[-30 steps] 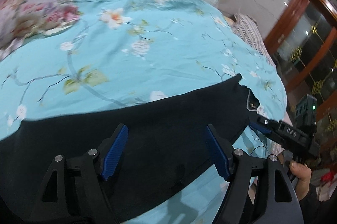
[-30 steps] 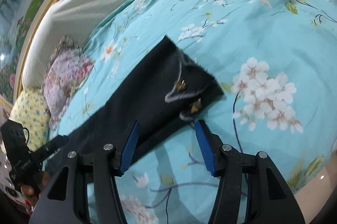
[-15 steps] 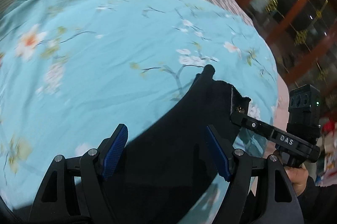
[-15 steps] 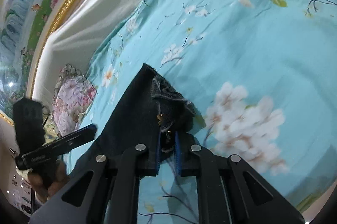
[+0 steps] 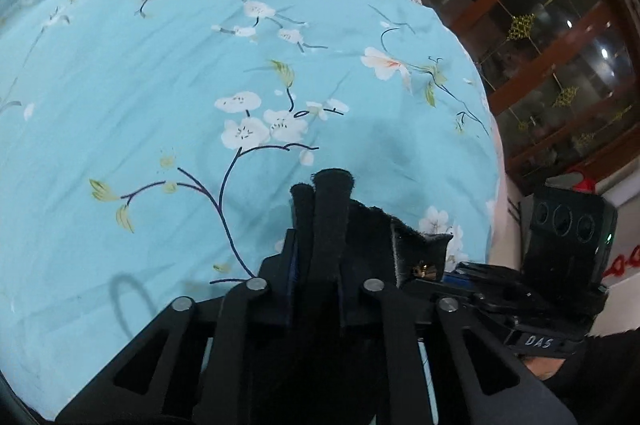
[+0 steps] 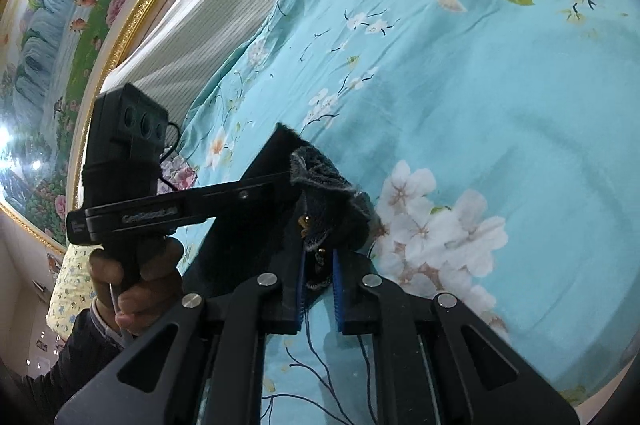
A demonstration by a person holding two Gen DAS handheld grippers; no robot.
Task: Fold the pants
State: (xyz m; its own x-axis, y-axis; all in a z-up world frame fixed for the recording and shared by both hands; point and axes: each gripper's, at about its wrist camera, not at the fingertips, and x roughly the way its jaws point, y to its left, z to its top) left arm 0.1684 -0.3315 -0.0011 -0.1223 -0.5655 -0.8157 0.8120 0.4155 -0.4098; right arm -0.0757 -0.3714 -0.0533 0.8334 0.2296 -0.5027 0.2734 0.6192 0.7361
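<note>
Pants (image 5: 332,221) pinched at waistband by both grippers, left (image 5: 316,289) closing, right (image 6: 318,285) clamped, ready to lift for fold.

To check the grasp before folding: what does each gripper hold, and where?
Both hold the black fabric pants: left gripper, closing, on the bunched waist edge; right gripper on the buttoned waist corner.

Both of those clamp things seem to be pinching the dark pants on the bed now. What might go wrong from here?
The left gripper is closing on a bunched ridge of the black pants; thick layers may slip out when lifted. The right gripper pinches only the edge near the metal button, so that hold could tear loose. Both grips sit close together, so the rest may sag and fold unevenly on the floral bedspread.
</note>
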